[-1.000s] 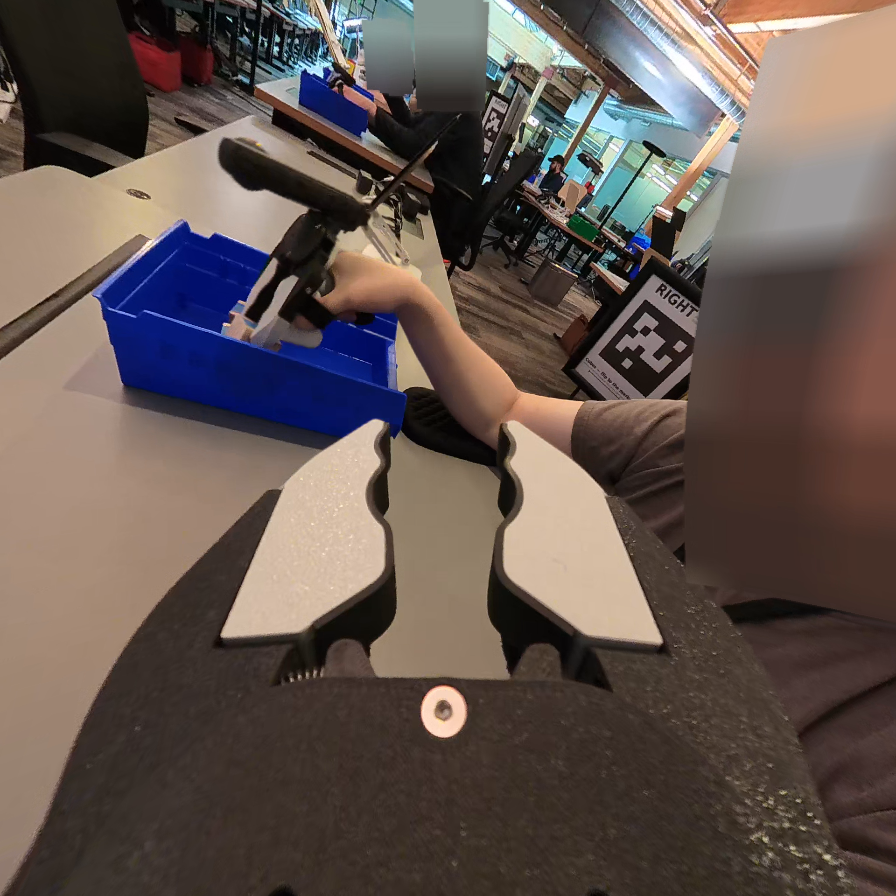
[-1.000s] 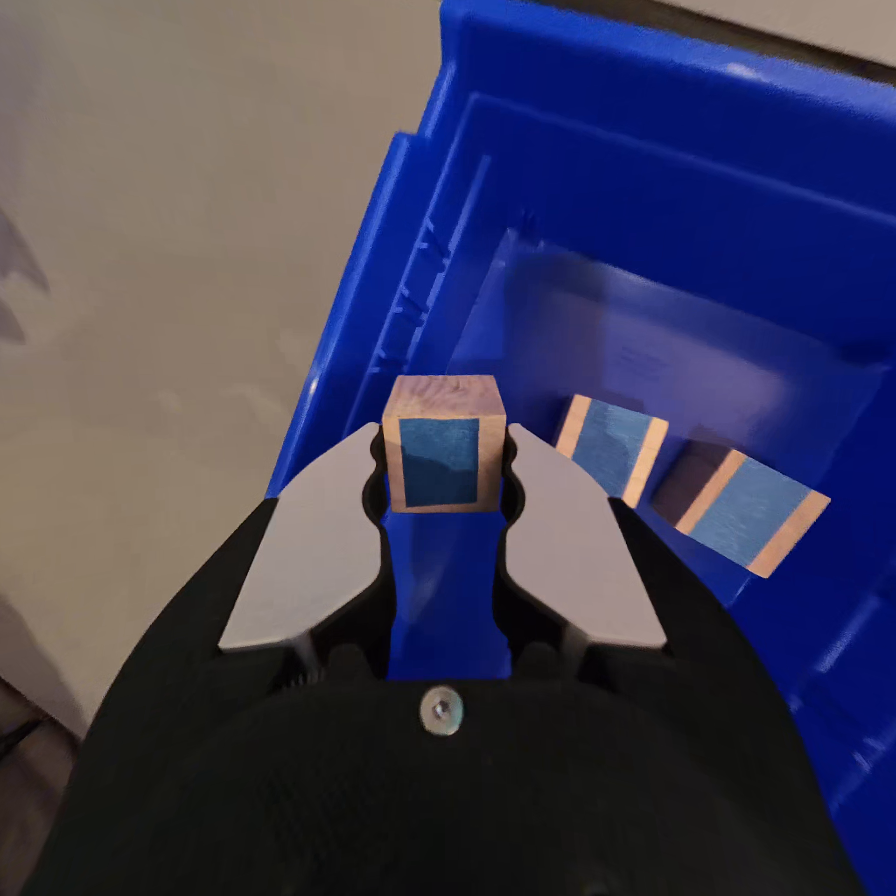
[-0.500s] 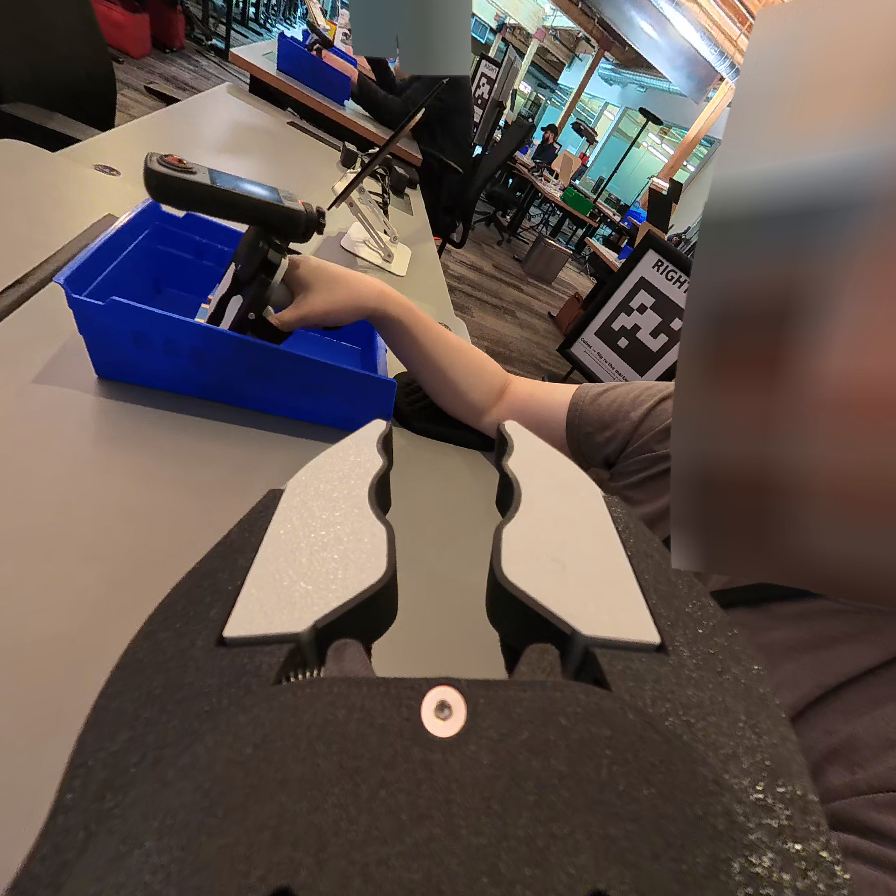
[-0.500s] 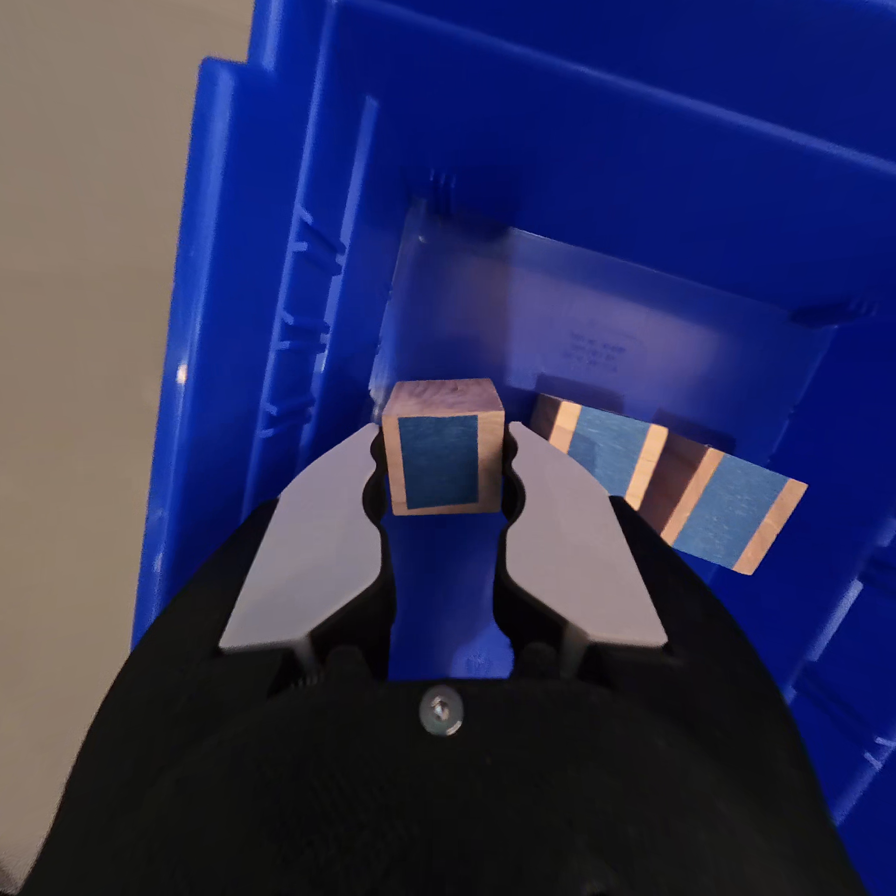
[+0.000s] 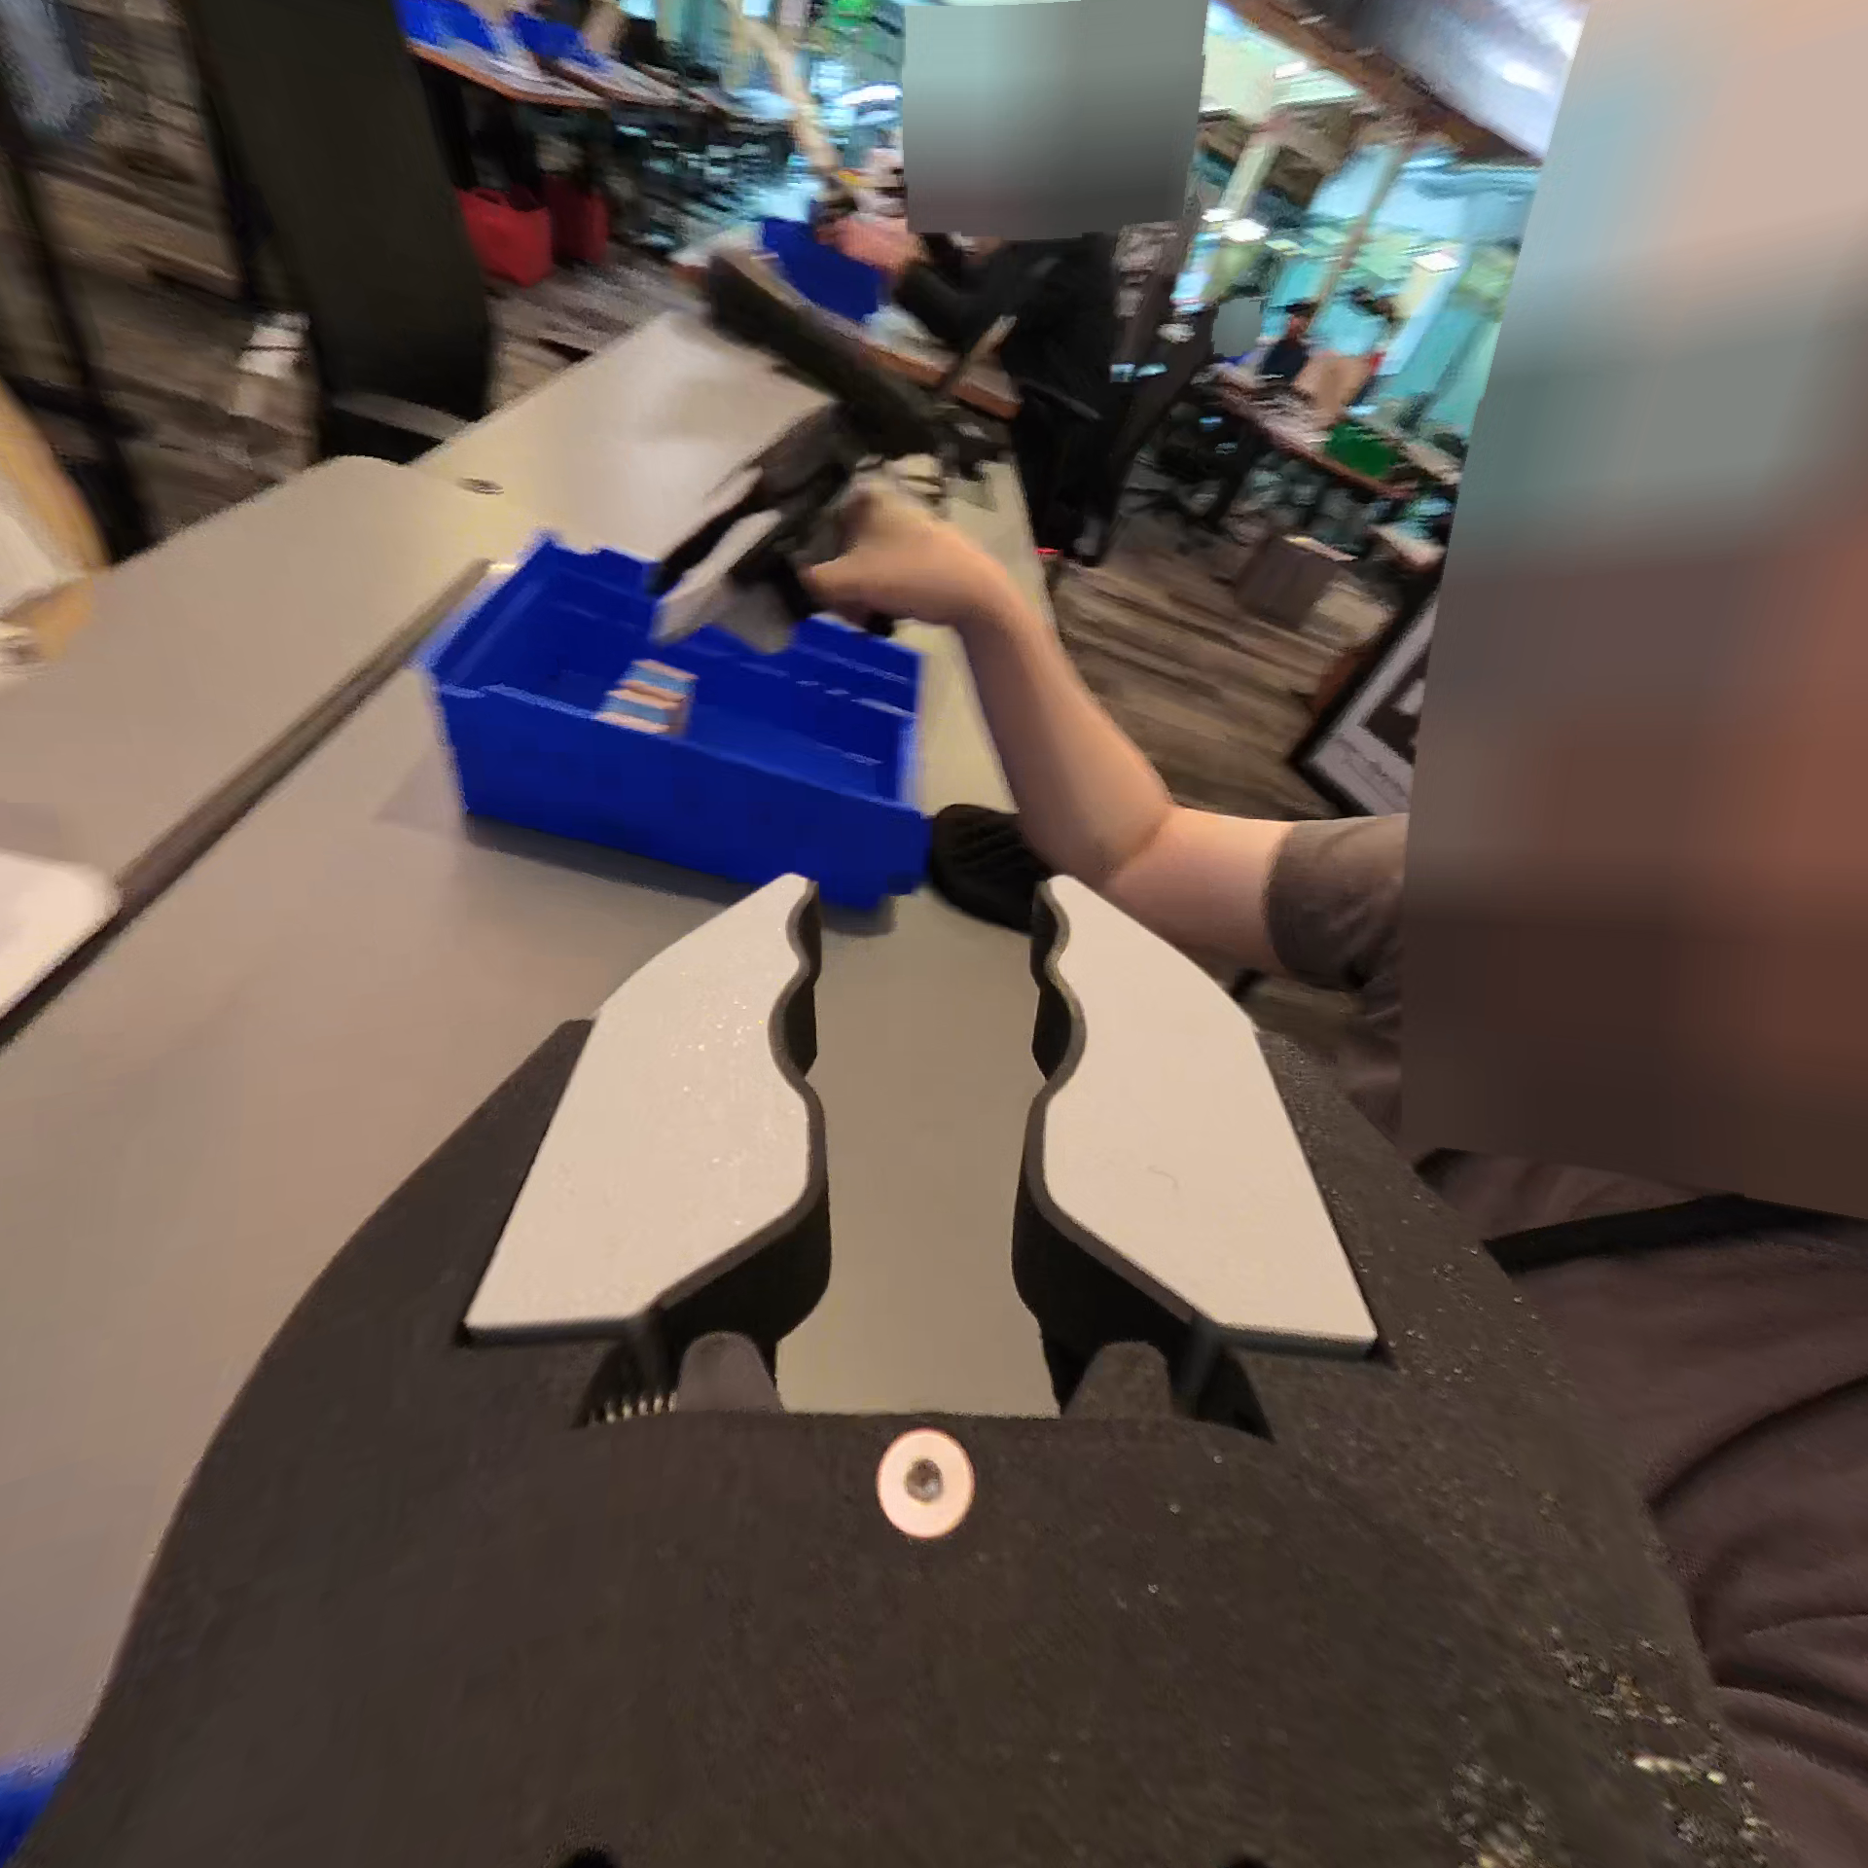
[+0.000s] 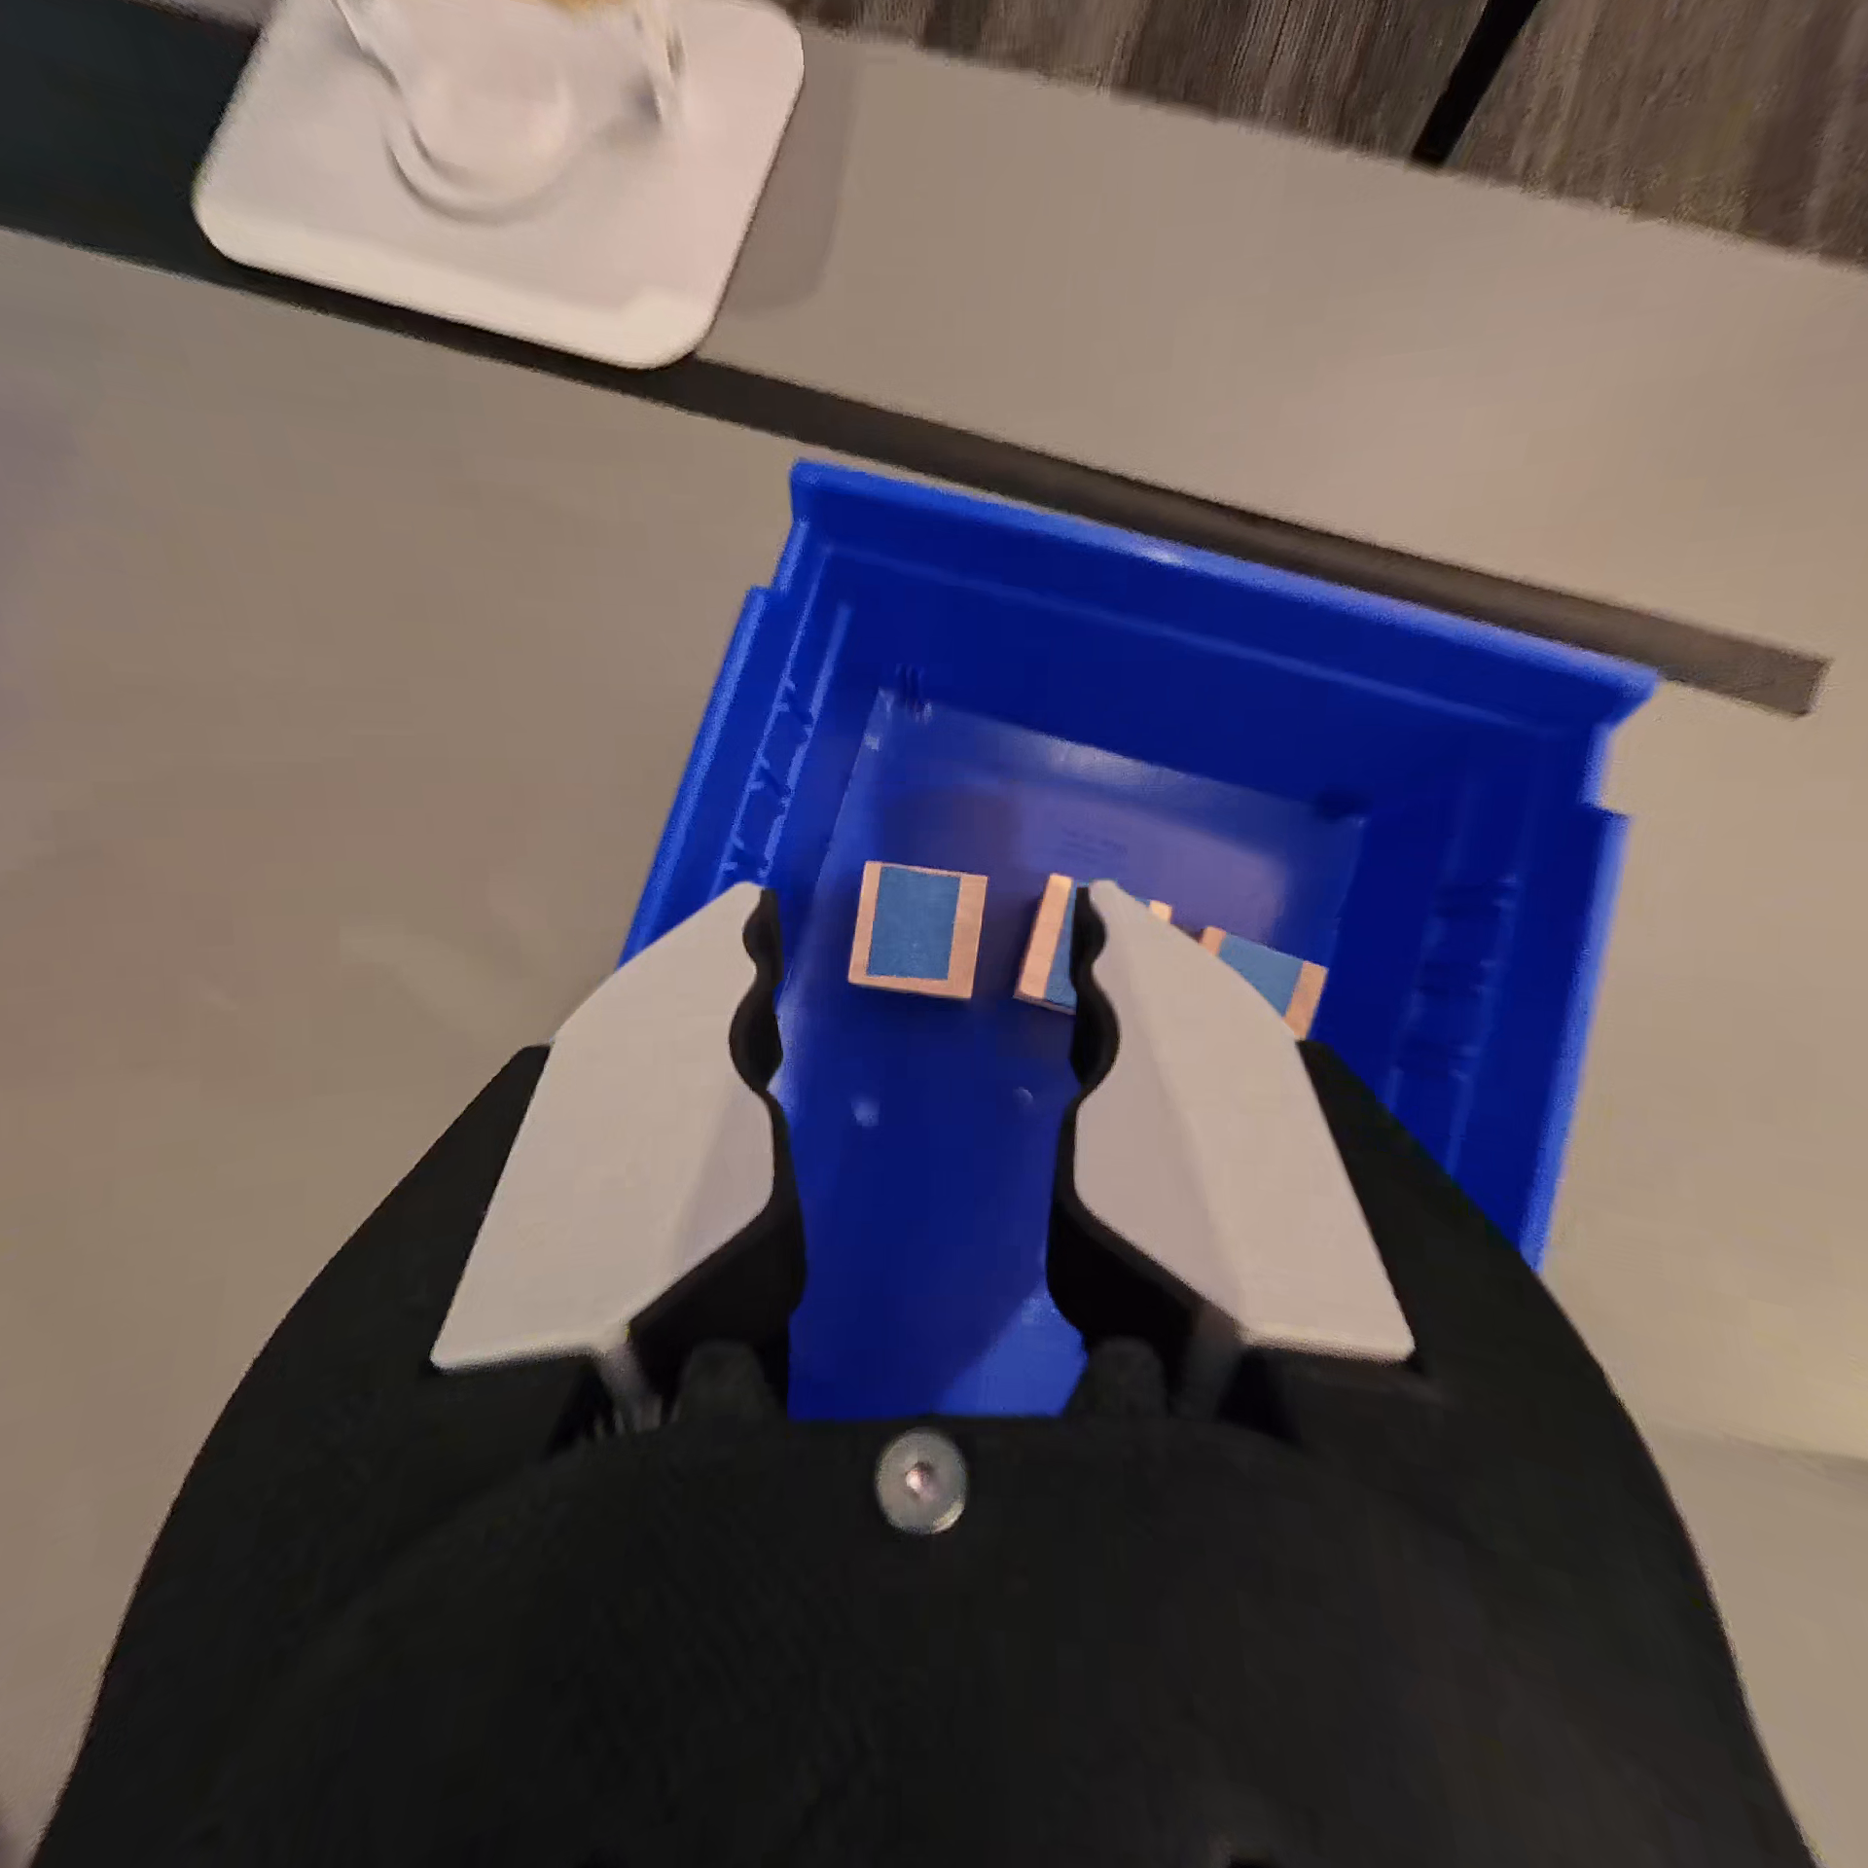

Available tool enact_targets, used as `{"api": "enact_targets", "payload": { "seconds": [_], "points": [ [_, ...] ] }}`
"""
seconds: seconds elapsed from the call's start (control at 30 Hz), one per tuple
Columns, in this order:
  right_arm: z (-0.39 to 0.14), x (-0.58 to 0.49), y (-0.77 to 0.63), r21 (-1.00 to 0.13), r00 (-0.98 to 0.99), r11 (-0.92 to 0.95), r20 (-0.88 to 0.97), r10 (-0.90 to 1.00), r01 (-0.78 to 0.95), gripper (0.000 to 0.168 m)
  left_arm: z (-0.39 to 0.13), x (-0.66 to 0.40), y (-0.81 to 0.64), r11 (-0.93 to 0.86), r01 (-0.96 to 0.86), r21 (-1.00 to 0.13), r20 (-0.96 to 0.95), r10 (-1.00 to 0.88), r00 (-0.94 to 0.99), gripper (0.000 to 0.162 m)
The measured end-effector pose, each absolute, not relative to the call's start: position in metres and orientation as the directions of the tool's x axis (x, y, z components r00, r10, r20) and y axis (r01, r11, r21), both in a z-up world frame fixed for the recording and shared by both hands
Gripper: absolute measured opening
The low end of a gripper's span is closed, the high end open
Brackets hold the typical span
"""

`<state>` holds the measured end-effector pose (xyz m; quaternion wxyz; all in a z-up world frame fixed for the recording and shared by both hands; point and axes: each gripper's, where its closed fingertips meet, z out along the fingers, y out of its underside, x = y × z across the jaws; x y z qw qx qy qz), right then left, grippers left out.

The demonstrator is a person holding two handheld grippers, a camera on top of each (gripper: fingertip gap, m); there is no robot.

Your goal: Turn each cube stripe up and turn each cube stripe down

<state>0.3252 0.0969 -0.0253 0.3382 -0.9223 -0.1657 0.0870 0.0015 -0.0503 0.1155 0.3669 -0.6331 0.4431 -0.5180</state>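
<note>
Three wooden cubes with blue stripes facing up lie in a row on the floor of the blue bin (image 6: 1496,1011). The left cube (image 6: 917,930) shows whole. The middle cube (image 6: 1049,955) and the right cube (image 6: 1269,975) are partly hidden behind my right finger. My right gripper (image 6: 922,900) is open and empty, raised above the bin. In the left wrist view it (image 5: 723,591) hovers over the bin (image 5: 697,799), with cubes (image 5: 647,697) inside. My left gripper (image 5: 922,895) is open and empty, low over the grey table, in front of the bin.
A white stand base (image 6: 485,172) sits on the table beyond a dark seam (image 6: 1112,475). A person's bare arm (image 5: 1061,768) reaches across to the bin, and a black pad (image 5: 986,864) lies by the bin's corner. Other desks and people stand far behind.
My right gripper has let go of the cube it held, leaving it stripe up at the left of the row, and has risen out of the bin. My left gripper stayed open.
</note>
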Motion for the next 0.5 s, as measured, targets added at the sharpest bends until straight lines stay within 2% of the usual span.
{"api": "enact_targets", "payload": {
  "seconds": [0.1, 0.27, 0.37, 0.5],
  "points": [
    [-0.007, 0.324, 0.090, -0.694, 0.924, -0.676, -0.039, 0.381, 0.249, 0.056, 0.103, -0.047, -0.020, -0.319, -0.251, -0.914, 0.215, -0.904, 0.368, 0.039],
    [-0.010, 0.314, 0.088, -0.685, 0.903, -0.672, -0.048, 0.426, 0.281, 0.057, 0.060, -0.135, 0.004, -0.481, -0.392, -0.784, 0.068, -0.694, 0.716, 0.037],
    [-0.023, 0.311, 0.088, -0.645, 0.896, -0.695, -0.036, 0.442, 0.316, 0.058, 0.030, -0.165, 0.013, -0.628, -0.383, -0.677, 0.066, -0.570, 0.819, 0.036],
    [-0.037, 0.309, 0.087, -0.598, 0.890, -0.719, -0.023, 0.456, 0.353, 0.058, -0.003, -0.189, 0.033, -0.715, -0.412, -0.564, -0.023, -0.486, 0.874, 0.038]
  ]
}}
